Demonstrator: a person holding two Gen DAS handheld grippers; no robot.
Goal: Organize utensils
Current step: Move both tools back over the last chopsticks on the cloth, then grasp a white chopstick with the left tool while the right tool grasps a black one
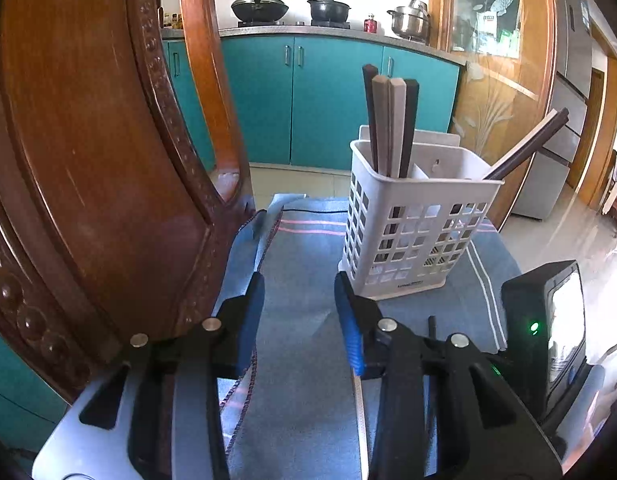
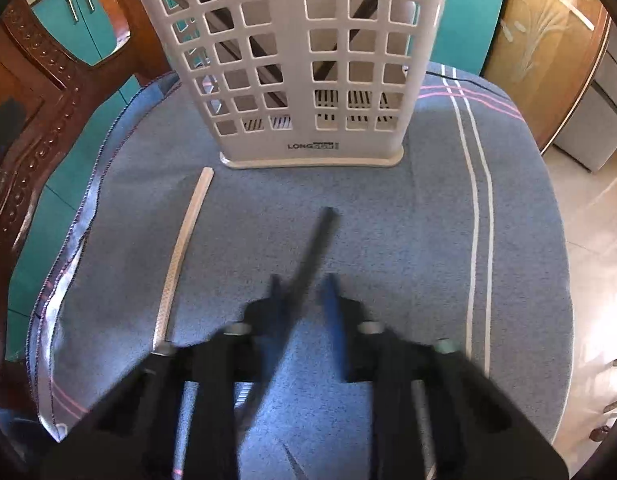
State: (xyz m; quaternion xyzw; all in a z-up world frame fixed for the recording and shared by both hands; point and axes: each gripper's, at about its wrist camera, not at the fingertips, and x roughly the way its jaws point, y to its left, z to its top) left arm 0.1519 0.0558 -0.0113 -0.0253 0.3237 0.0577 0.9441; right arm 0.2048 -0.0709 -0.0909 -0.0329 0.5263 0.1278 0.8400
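Chopsticks lie loose on the blue cloth [image 2: 388, 220]: a pale chopstick [image 2: 182, 252] at left, a dark chopstick [image 2: 308, 264] running between the right gripper's [image 2: 302, 284] narrowly parted fingers, not yet clamped. The caddy [image 2: 300, 68] stands just beyond, already holding several. Left gripper [image 1: 298, 312] hovers wide, empty. Closing off-centre could pivot the dark stick away. Motion blur hides finger contact.

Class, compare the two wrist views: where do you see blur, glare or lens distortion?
Left wrist view: sharp, the chair back bowed by the fisheye, glare on the floor at right. Right wrist view: the right gripper and dark chopstick smeared with blur, the basket sharper.
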